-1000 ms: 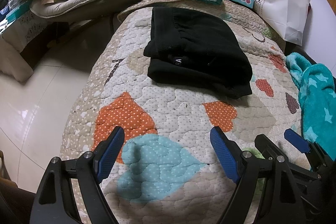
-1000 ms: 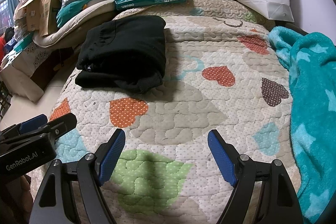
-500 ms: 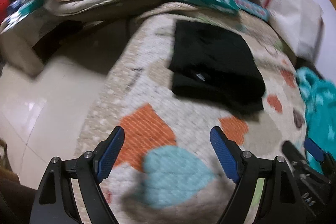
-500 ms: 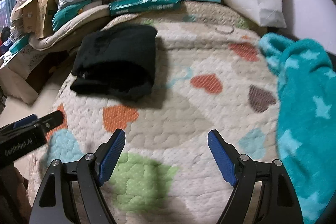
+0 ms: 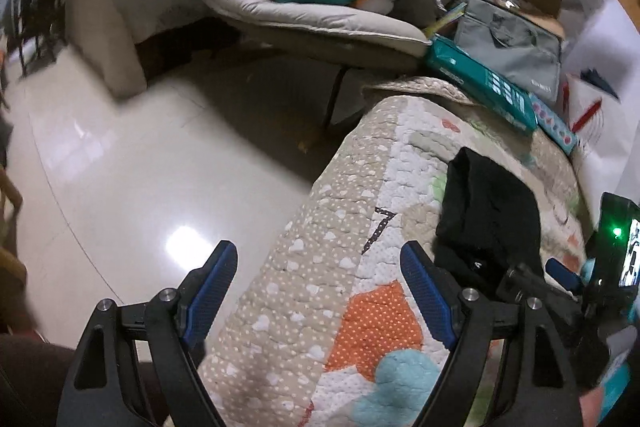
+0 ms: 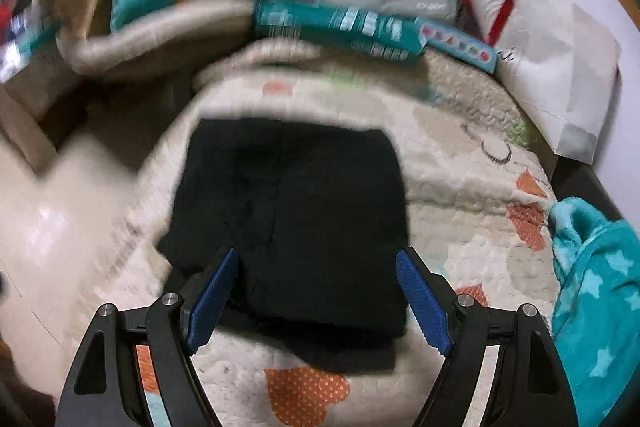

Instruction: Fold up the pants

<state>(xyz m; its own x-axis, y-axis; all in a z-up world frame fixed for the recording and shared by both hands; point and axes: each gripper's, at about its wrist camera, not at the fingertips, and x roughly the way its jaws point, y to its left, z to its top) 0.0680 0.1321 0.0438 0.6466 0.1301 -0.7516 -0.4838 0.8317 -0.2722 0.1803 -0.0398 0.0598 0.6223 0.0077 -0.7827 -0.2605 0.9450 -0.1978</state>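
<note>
Two grippers on my feeds, both empty. Left gripper (image 5: 320,293) has its jaws spread wide, hanging over the quilt's edge: its left finger (image 5: 212,293) sits over the glossy tile floor (image 5: 132,163), its right finger (image 5: 426,297) over the quilted mat (image 5: 332,267) with its orange patch (image 5: 380,327). Black pants (image 5: 486,211) lie folded in a compact stack on the mat, right of and beyond that gripper, not touched by it. Right gripper body (image 5: 560,299) shows at the far right of that view, green LED lit. On the right wrist feed, heavy motion blur. Right gripper (image 6: 318,297) also wide open, framing the near edge of the pants (image 6: 296,211); I can't tell whether the fingertips touch the cloth. Further right: white bag (image 6: 552,67) up top, teal star blanket (image 6: 596,307) at the mat's right edge.
</note>
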